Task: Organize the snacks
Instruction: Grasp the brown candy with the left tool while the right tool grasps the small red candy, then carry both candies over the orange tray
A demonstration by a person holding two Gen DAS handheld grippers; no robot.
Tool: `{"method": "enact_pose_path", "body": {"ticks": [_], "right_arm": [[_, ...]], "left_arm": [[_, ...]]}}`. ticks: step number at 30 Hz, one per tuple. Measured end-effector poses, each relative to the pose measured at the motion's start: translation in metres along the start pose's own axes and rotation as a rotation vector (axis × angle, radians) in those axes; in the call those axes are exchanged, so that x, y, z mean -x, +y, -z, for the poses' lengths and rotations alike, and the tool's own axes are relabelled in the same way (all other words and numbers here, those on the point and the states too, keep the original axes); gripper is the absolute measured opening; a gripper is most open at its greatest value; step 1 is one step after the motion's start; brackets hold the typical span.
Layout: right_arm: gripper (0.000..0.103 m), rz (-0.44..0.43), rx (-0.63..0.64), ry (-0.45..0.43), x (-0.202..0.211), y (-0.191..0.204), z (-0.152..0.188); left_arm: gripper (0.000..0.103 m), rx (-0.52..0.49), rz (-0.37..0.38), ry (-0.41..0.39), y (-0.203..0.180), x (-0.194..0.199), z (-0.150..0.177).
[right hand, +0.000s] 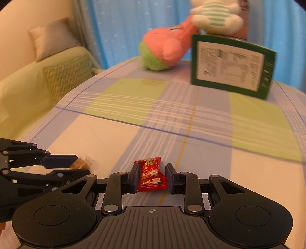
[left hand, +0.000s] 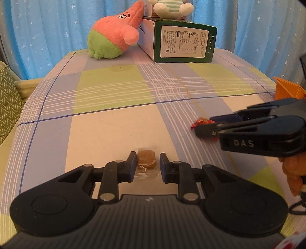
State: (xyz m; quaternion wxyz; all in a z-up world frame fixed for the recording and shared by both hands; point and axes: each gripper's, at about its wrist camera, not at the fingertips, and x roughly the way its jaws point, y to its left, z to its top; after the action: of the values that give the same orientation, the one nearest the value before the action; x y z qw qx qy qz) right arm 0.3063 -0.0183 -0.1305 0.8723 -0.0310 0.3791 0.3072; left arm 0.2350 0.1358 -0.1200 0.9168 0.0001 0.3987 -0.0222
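A brown candy (left hand: 146, 160) in a clear wrapper lies on the checked cloth, and my left gripper (left hand: 146, 164) is shut on it, one pad against each side. From the right wrist view this candy (right hand: 81, 162) pokes out at the tip of the left gripper (right hand: 76, 165). A red snack packet (right hand: 151, 176) rests on the cloth with my right gripper (right hand: 152, 176) shut on it, the pads touching its lower edges. In the left wrist view the right gripper (left hand: 203, 124) reaches in from the right, and a bit of the red packet (left hand: 202, 121) shows at its tips.
At the back of the table stand a green box (left hand: 183, 45), a pink and green plush (left hand: 112, 38) leaning on it, and a white striped plush (left hand: 170, 7) on top. An orange container (left hand: 286, 89) sits at the right edge. A sofa cushion (left hand: 7, 95) lies left of the table.
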Motion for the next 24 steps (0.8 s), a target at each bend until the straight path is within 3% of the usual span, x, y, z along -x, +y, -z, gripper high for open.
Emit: {"method": "enact_pose_path", "body": {"ticks": [11,24], "right_arm": [[0.029,0.070,-0.118,0.013,0.042,-0.008,0.024],[0.029,0.144,-0.226,-0.004,0.128,-0.014,0.041]], "left_arm": [[0.018,0.039,-0.011,0.025,-0.015,0.004,-0.002],[0.018,0.032,0.070,0.011,-0.072,0.053,0.000]]}}
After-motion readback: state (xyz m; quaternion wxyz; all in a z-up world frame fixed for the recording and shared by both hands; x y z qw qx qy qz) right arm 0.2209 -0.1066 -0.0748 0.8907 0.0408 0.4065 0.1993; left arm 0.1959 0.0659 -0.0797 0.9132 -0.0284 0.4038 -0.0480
